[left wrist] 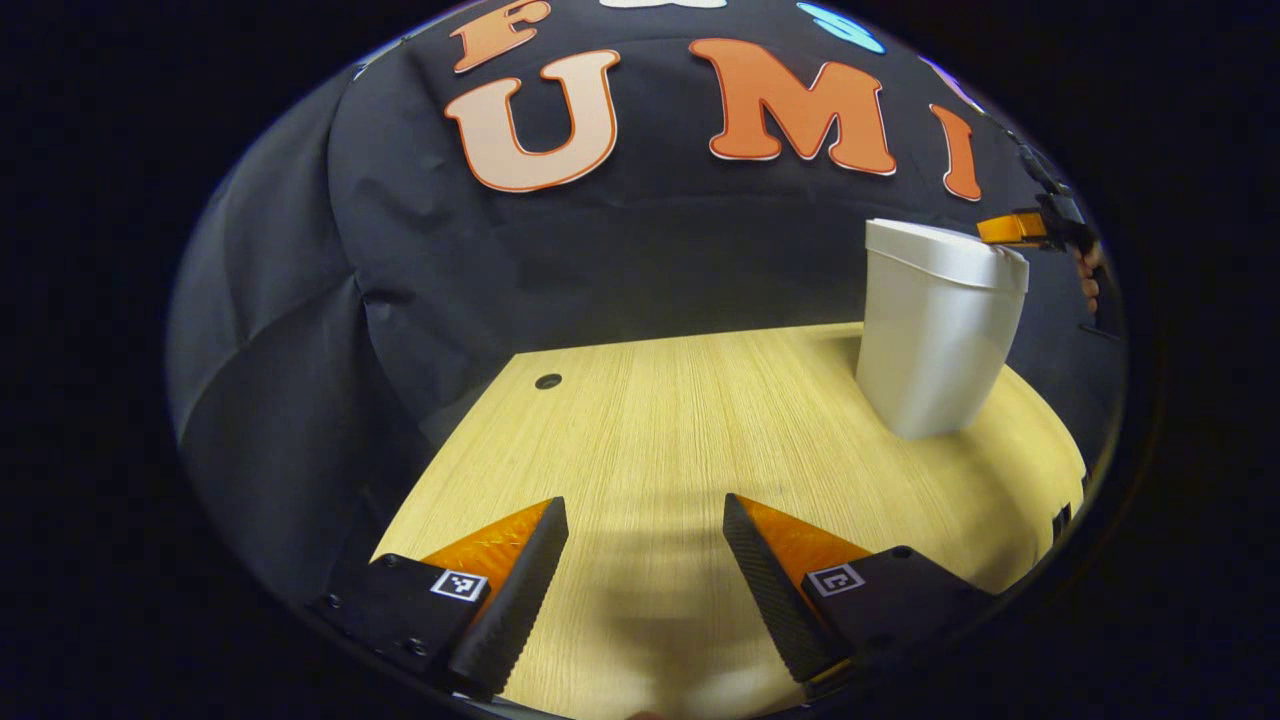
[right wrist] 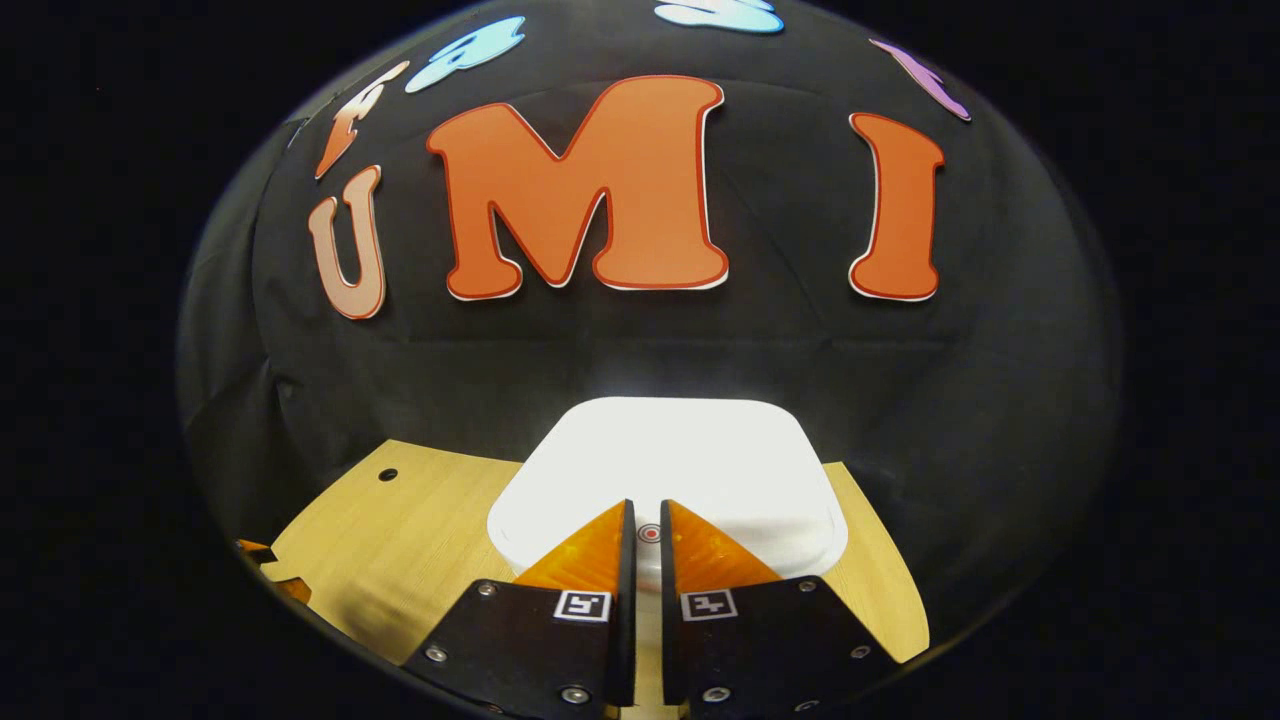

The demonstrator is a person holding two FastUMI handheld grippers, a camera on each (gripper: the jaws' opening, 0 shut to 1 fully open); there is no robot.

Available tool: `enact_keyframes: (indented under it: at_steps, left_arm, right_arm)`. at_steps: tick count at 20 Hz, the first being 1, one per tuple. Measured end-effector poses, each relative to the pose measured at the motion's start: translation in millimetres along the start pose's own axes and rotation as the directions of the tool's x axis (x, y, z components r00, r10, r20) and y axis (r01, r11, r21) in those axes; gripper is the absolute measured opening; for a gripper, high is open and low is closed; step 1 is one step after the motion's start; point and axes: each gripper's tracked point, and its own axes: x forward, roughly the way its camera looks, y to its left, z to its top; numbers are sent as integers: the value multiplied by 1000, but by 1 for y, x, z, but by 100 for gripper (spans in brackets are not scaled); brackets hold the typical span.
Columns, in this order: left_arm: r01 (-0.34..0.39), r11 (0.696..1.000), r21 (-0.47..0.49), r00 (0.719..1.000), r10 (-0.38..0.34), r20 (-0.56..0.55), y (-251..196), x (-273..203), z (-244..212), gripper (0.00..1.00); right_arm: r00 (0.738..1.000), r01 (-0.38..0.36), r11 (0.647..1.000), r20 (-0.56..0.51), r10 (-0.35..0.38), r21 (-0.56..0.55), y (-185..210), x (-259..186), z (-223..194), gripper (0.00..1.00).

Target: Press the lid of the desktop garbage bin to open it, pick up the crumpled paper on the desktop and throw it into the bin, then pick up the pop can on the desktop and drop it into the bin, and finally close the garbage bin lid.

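Observation:
The white garbage bin [left wrist: 935,340] stands on the wooden table [left wrist: 680,430] at the right of the left gripper view, its lid down. My right gripper [left wrist: 1020,228] reaches the lid's far right edge there, held by a hand [left wrist: 1088,275]. In the right gripper view the lid [right wrist: 670,450] lies just below my right gripper [right wrist: 646,503], whose fingers stand shut with a thin slit between them and nothing held. A small red ring mark [right wrist: 649,534] on the lid shows in that slit. My left gripper [left wrist: 643,503] hangs open over bare tabletop, left of the bin.
A small round cable hole [left wrist: 548,381] sits near the table's far left corner, also visible as a hole [right wrist: 388,474] in the right gripper view. Black cloth walls close in behind and to the left. Wood [right wrist: 400,540] stretches left of the bin.

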Motion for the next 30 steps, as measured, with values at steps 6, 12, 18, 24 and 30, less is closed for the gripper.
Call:
enact_keyframes:
  at_steps: [6,12,18,24,30]
  left_arm:
    - [16,999,38,997,-19,80,-2,1,21,95]
    - [21,993,118,979,-44,197,-9,0,73,95]
    - [17,992,128,944,-58,324,-15,-13,127,100]
    - [31,998,45,926,-46,374,-15,-21,145,99]
    - [-15,1000,2,893,12,451,-2,-38,162,99]
  right_arm:
    - [995,-69,997,67,72,-46,42,-32,-8,11]
    - [994,-103,991,18,105,-84,72,-56,-41,11]
    - [990,-139,988,-13,138,-70,100,-71,-64,28]
    - [976,-216,969,-29,214,-123,136,-82,-79,67]
    - [969,-220,960,74,236,-175,150,-89,-59,83]
